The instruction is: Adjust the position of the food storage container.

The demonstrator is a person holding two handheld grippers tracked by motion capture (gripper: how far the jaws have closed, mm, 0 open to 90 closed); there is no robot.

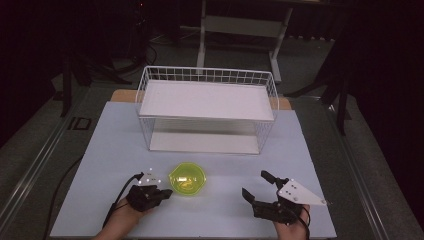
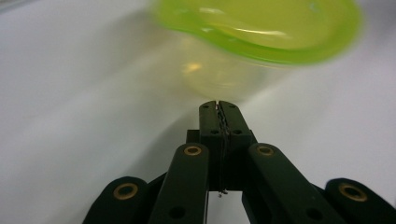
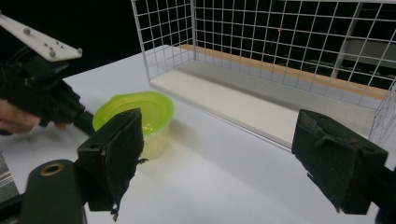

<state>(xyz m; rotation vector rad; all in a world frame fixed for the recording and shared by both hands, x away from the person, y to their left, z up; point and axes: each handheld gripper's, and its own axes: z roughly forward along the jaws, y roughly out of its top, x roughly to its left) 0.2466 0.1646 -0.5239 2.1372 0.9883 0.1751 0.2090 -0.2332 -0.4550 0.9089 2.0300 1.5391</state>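
Observation:
A translucent yellow-green bowl (image 1: 188,178) stands upright on the white table (image 1: 120,145), in front of the wire rack. My left gripper (image 1: 169,192) is shut with nothing between its jaws; its tip sits just left of the bowl, close to the wall. In the left gripper view the joined jaw tips (image 2: 218,106) point at the bowl's base (image 2: 224,77) under its green rim. My right gripper (image 1: 254,186) rests open near the table's front right, apart from the bowl. Its view shows the bowl (image 3: 140,114) ahead to the left, with the left gripper (image 3: 88,126) beside it.
A white wire rack (image 1: 207,107) with two shelves stands at the middle back of the table; it also appears as the rack (image 3: 261,70) in the right gripper view. A black cable (image 1: 65,175) trails off the table's left side. Dark floor and a stand lie beyond.

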